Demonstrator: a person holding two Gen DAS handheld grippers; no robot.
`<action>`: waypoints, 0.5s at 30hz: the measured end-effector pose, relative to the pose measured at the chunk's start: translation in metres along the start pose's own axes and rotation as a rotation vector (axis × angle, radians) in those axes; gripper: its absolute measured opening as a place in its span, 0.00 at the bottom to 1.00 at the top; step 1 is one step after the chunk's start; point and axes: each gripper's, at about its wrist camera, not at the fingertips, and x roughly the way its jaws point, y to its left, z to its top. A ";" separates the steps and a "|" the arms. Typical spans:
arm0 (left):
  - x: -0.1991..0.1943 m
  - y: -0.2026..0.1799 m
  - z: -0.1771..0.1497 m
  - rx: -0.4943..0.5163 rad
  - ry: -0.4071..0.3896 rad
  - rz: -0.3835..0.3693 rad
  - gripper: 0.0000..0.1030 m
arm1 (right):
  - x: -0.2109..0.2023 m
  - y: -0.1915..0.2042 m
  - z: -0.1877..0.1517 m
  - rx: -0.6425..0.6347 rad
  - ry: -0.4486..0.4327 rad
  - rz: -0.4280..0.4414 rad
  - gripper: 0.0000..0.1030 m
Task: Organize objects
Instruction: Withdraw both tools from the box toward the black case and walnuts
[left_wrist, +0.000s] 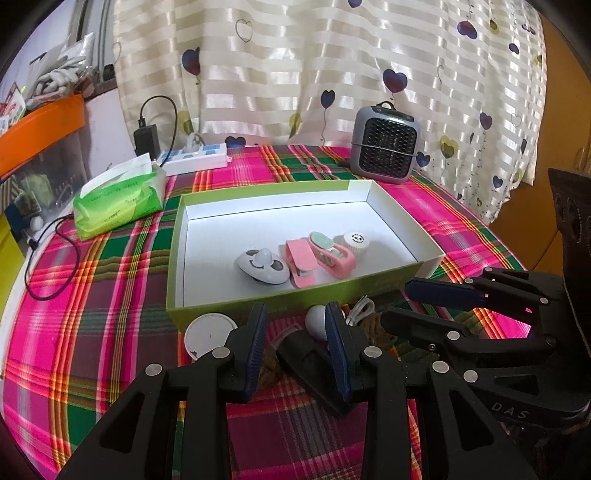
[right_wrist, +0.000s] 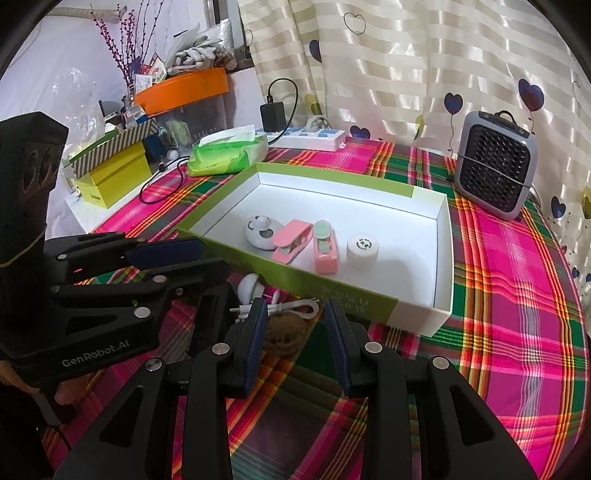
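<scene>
A green box (left_wrist: 280, 301) with a white inside holds a white smiley gadget (left_wrist: 262, 267), a pink clip (left_wrist: 300, 263), a pink-and-green piece (left_wrist: 332, 254) and a white round cap (left_wrist: 352, 240). In front of the box lie a white disc (left_wrist: 208, 332), a white ball (left_wrist: 316, 321), a white cable (right_wrist: 295, 307), a brown twine ball (right_wrist: 286, 332) and a black block (left_wrist: 306, 365). My left gripper (left_wrist: 297, 347) is open over the black block, with a gap at its left pad. Just to the right, my right gripper (right_wrist: 295, 343) stands open above the twine.
A green tissue pack (left_wrist: 118, 201), a white power strip (left_wrist: 195, 158) and a black charger (left_wrist: 146, 138) sit at the back left. A grey fan heater (left_wrist: 386, 147) stands at the back right. A cable (left_wrist: 55, 258) trails over the left edge; boxes (right_wrist: 110, 177) are stacked there.
</scene>
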 end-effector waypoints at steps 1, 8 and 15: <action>0.000 0.000 -0.001 -0.002 0.001 -0.002 0.30 | 0.000 0.000 0.000 -0.001 0.004 0.001 0.33; -0.004 0.001 -0.015 -0.007 0.012 -0.018 0.30 | 0.006 0.003 -0.004 -0.018 0.036 0.018 0.33; -0.006 -0.004 -0.019 0.003 0.015 -0.033 0.30 | 0.010 0.008 -0.007 -0.038 0.051 0.034 0.33</action>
